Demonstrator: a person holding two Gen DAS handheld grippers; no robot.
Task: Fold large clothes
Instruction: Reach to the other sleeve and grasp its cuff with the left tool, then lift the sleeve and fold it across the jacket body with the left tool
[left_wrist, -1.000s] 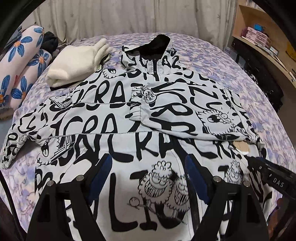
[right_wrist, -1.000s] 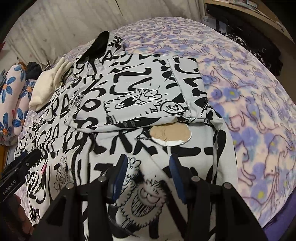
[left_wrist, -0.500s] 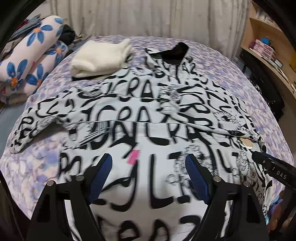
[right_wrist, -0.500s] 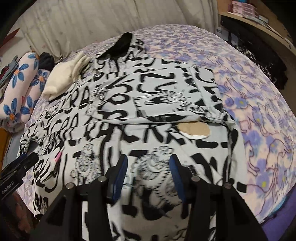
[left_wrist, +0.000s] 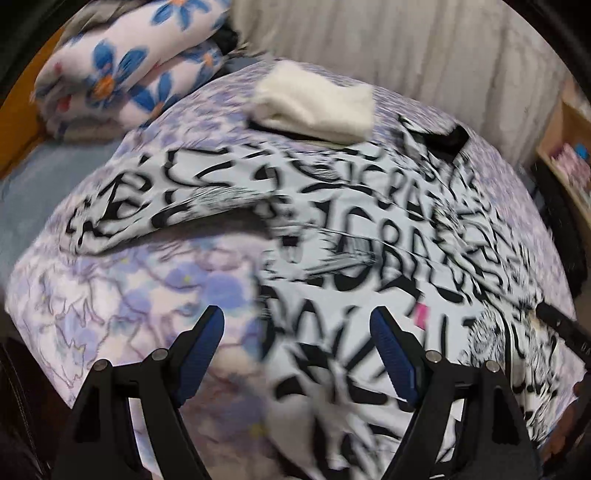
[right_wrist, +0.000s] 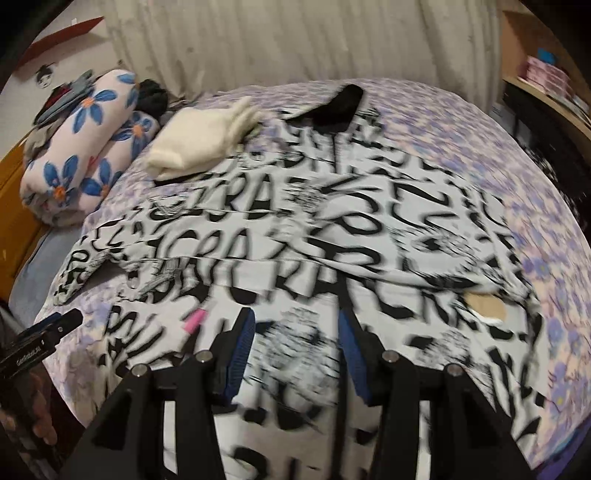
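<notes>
Left wrist view, blurred. Left tool (left_wrist: 295, 350) jaws spread wide with nothing between the blue pads, above the near left edge of the black-and-white printed garment (left_wrist: 388, 236). Garment spread flat across the bed (left_wrist: 122, 295) with its purple floral cover, one sleeve reaching out to the left, black hood lining at the far end. Folded cream cloth (left_wrist: 314, 107) just beside the hood. Rolled flowered blanket (left_wrist: 122, 62) at the far left. Pink tag (left_wrist: 420, 315) on the garment near the right pad.

Right wrist view, also blurred. Right tool (right_wrist: 295, 350) jaws part-way apart, empty, over the lower middle of the garment (right_wrist: 332, 229). Tan round patch (right_wrist: 485, 308) on the fabric to the right. Left tool (right_wrist: 48, 328) at the left edge, held in a hand (right_wrist: 37, 417). Cream cloth (right_wrist: 199, 140) and blanket (right_wrist: 85, 144) at the far left.
</notes>
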